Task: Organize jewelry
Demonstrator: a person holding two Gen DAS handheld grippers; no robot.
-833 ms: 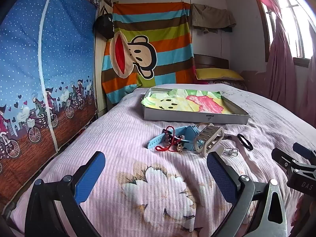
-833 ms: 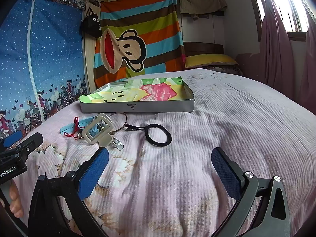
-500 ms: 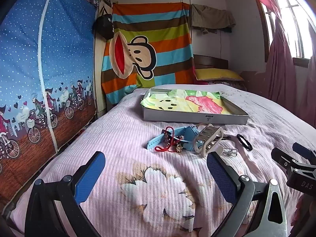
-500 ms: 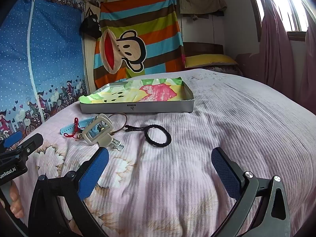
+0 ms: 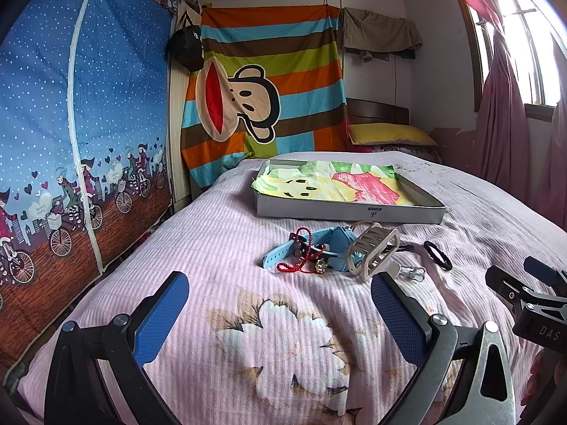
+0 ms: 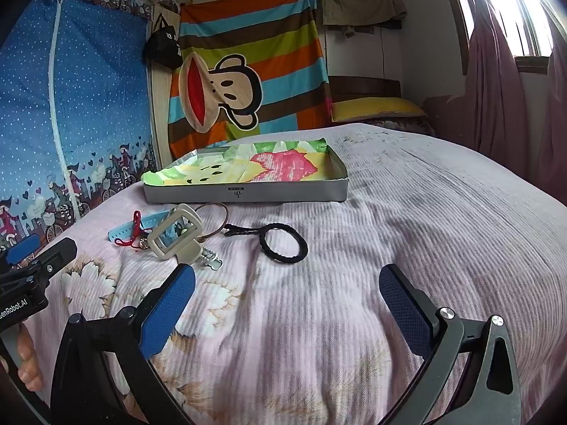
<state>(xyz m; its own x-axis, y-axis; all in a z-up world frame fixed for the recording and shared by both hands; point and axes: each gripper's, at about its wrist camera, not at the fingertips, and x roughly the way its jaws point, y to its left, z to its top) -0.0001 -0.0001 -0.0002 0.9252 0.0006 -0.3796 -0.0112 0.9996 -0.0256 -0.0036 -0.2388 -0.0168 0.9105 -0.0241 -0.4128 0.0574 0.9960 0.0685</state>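
A pile of jewelry lies on the pink bedspread: a blue watch (image 5: 319, 248), a red bead string (image 5: 304, 251), a beige hair claw (image 5: 372, 251) (image 6: 175, 237), a thin ring bangle (image 6: 216, 219), a black braided band (image 6: 283, 248) (image 5: 437, 255) and a small metal clip (image 6: 211, 260). Behind them sits a grey tray (image 5: 347, 212) (image 6: 244, 194) lined with colourful paper. My left gripper (image 5: 280, 304) is open and empty, short of the pile. My right gripper (image 6: 287, 294) is open and empty, just short of the black band.
The bed (image 5: 248, 318) fills both views. A blue fabric wardrobe (image 5: 71, 141) stands at the left. A striped monkey cloth (image 5: 265, 88) hangs behind. A yellow pillow (image 5: 386, 134) lies at the head. Curtains (image 5: 503, 124) hang at the right.
Both views have shifted only slightly; the jewelry sits marginally higher in frame. Nothing was grasped or moved.
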